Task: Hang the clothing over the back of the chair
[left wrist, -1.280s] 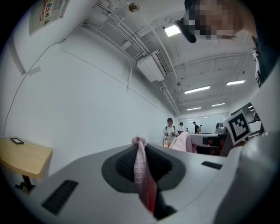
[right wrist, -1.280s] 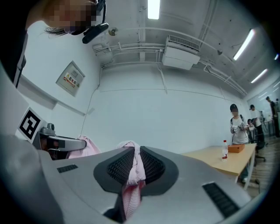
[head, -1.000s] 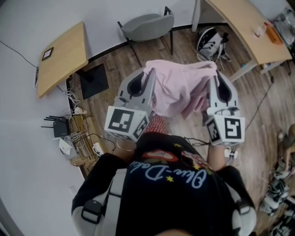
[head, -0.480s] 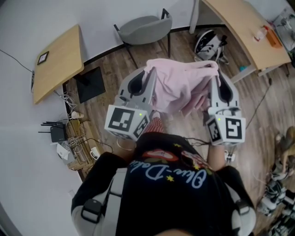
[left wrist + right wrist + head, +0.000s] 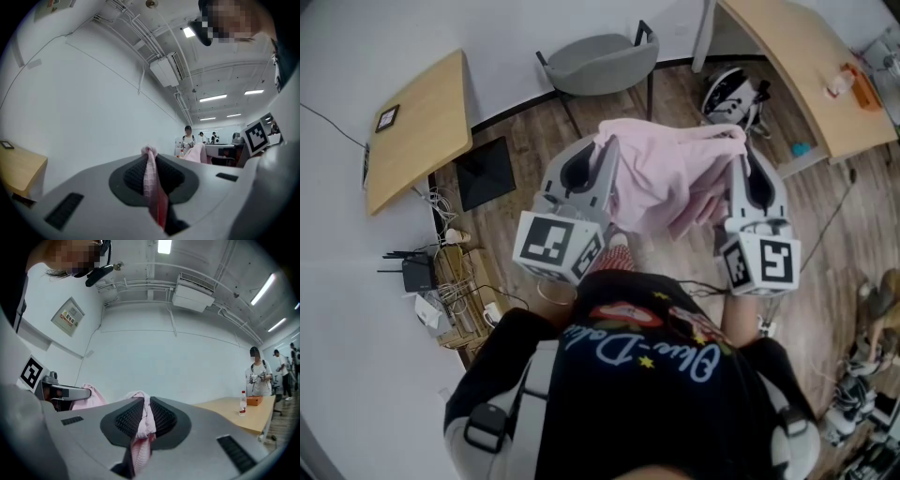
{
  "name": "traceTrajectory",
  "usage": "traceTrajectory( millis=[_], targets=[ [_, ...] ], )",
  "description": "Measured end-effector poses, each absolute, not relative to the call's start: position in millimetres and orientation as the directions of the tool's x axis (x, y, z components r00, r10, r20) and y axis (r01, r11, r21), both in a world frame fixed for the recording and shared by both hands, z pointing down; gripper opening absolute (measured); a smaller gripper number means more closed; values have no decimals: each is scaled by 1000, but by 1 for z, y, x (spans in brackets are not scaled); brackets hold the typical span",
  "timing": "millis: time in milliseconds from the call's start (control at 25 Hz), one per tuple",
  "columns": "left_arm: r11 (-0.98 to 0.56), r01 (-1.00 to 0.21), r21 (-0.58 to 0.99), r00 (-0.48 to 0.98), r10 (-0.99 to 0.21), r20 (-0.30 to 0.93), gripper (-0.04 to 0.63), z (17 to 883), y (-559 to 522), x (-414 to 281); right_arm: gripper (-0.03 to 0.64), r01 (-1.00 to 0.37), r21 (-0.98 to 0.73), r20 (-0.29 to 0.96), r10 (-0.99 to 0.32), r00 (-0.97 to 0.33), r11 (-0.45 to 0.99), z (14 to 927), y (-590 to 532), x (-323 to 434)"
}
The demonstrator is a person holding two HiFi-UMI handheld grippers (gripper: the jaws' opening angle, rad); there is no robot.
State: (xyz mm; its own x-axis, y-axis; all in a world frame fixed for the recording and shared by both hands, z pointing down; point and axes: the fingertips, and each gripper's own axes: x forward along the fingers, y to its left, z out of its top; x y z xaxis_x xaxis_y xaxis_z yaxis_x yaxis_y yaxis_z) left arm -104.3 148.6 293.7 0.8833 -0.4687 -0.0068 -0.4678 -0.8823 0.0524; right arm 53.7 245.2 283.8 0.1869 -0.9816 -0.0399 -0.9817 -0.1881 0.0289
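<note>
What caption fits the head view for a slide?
Person's left gripper and right gripper clamp a pink fabric garment between them, grey upholstered chair ahead.

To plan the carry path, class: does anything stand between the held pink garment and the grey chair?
Nothing visible does. The pink garment, clamped by the left gripper and right gripper, faces the grey chair across open wood floor.

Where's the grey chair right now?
In the head view the grey chair stands at top centre against the white wall, beyond the pink garment.
</note>
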Motion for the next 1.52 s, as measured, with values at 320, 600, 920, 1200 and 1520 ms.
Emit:
traceTrajectory(
  millis=[320, 600, 920, 1200, 1520],
  targets=[
    [-875, -482, 54, 876, -483, -6, 28, 294, 112, -105, 35, -985, 28, -33, -985, 167, -168, 285, 204, 56],
    [-869, -491, 59, 871, -492, -7, 28, 296, 84, -106, 35, -987, 35, -23, -987, 156, -157, 287, 174, 55],
    [-869, -488, 77, 872, -490, -6, 28, 296, 54, -105, 35, -986, 41, -13, -987, 161, -162, 285, 146, 55],
    [-878, -470, 90, 880, -474, -20, 28, 300, 39, -102, 35, -982, 52, -10, -983, 183, -183, 287, 136, 57],
    [-886, -456, 82, 888, -459, -21, 28, 301, 18, -95, 35, -978, 59, -7, -980, 199, -199, 287, 117, 61]
  ],
)
